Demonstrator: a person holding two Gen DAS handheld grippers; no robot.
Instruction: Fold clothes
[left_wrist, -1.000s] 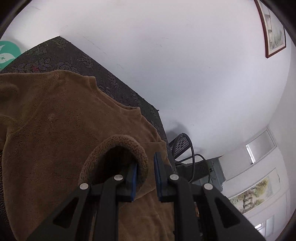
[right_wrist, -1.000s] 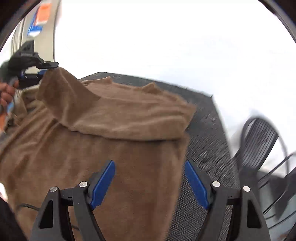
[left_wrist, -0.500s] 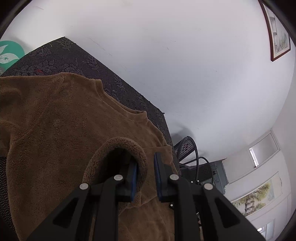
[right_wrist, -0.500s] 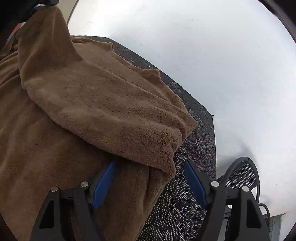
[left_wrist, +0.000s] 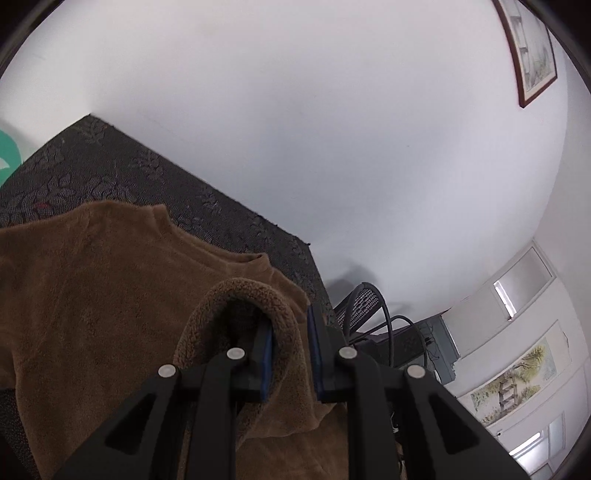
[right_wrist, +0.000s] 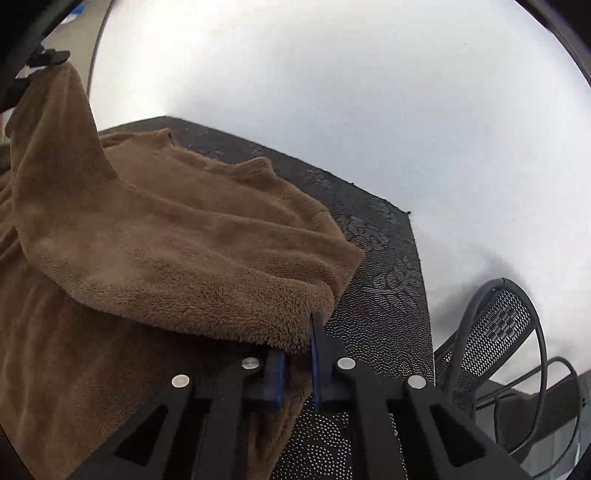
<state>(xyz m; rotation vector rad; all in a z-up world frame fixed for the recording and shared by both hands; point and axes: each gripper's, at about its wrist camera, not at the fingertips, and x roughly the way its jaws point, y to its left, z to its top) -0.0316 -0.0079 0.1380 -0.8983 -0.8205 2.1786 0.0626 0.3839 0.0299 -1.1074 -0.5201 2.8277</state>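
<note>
Right gripper (right_wrist: 297, 369) clamped on the fleece garment's (right_wrist: 177, 266) folded edge; left gripper (left_wrist: 290, 360) pinches a cuff loop at its 12 o'clock. Fold runs from 10 o'clock toward the right gripper. Garment lies on the dark patterned table (right_wrist: 384, 280); mesh chair (right_wrist: 498, 325) at 3 o'clock, white wall beyond.

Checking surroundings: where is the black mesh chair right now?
The black mesh chair stands at the right view's lower right, just past the dark patterned table edge, against the white wall.
</note>
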